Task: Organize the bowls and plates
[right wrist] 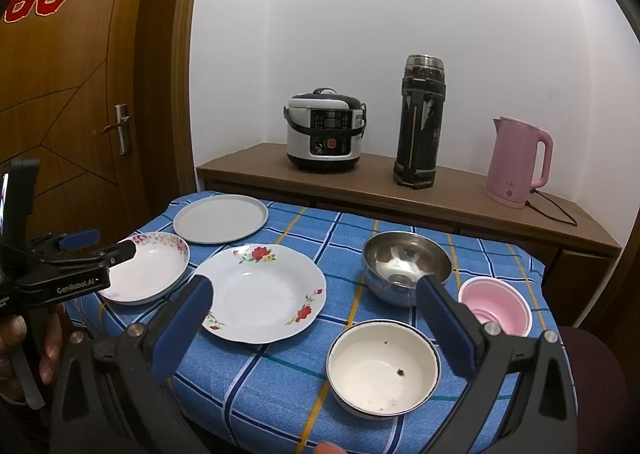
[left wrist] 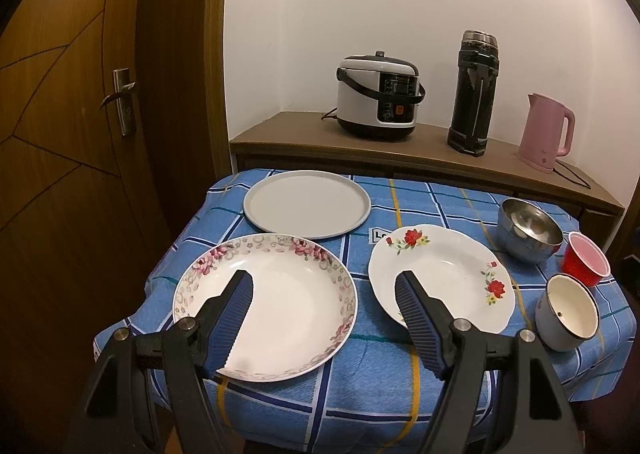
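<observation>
On the blue checked tablecloth lie a pink-flowered plate [left wrist: 280, 306] [right wrist: 154, 266], a red-flowered plate [left wrist: 444, 274] [right wrist: 260, 290] and a flat grey plate [left wrist: 306, 203] [right wrist: 220, 218]. To the right stand a steel bowl [left wrist: 528, 230] [right wrist: 404, 266], a white enamel bowl [left wrist: 568, 312] [right wrist: 380, 366] and a red cup with a pink inside [left wrist: 586, 260] [right wrist: 496, 304]. My left gripper [left wrist: 324, 286] [right wrist: 128, 250] hangs open above the near edge of the pink-flowered plate. My right gripper [right wrist: 316, 294] is open over the table's front, with nothing between its fingers.
A wooden sideboard [right wrist: 440, 193] behind the table carries a rice cooker [right wrist: 326, 131], a tall black flask [right wrist: 420, 121] and a pink kettle [right wrist: 518, 161] with a cord. A wooden door [left wrist: 80, 113] stands at the left. A hand [right wrist: 24, 350] holds the left gripper's handle.
</observation>
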A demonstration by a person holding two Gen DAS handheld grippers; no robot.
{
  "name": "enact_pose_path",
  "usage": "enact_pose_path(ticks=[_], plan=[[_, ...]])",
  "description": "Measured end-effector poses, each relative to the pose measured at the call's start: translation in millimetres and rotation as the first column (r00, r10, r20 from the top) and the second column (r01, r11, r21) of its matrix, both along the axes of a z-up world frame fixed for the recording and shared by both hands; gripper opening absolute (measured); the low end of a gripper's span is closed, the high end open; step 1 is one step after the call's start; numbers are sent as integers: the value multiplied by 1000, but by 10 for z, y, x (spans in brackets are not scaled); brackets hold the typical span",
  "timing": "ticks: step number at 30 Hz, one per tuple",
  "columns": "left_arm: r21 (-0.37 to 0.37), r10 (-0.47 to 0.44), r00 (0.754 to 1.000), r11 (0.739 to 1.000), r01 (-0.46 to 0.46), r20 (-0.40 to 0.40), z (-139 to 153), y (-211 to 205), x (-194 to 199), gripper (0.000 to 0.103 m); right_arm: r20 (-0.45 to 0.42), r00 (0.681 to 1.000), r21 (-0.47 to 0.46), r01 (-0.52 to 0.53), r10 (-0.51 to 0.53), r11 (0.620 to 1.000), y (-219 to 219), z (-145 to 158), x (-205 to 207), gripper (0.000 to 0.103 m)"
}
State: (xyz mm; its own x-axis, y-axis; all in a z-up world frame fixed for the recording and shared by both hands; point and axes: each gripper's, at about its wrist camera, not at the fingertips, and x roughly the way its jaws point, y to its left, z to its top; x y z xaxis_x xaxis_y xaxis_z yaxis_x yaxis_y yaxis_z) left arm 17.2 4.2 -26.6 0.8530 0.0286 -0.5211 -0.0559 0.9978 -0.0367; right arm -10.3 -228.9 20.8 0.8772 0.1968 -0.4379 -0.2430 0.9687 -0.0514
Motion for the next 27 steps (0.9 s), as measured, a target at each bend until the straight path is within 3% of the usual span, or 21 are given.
enact_pose_path(ticks=[27], plan=[[0,1,1000,1000,-1,11,35,-19,-7,75,0,1000,1,3,-3,1000,17,-8,11,103]])
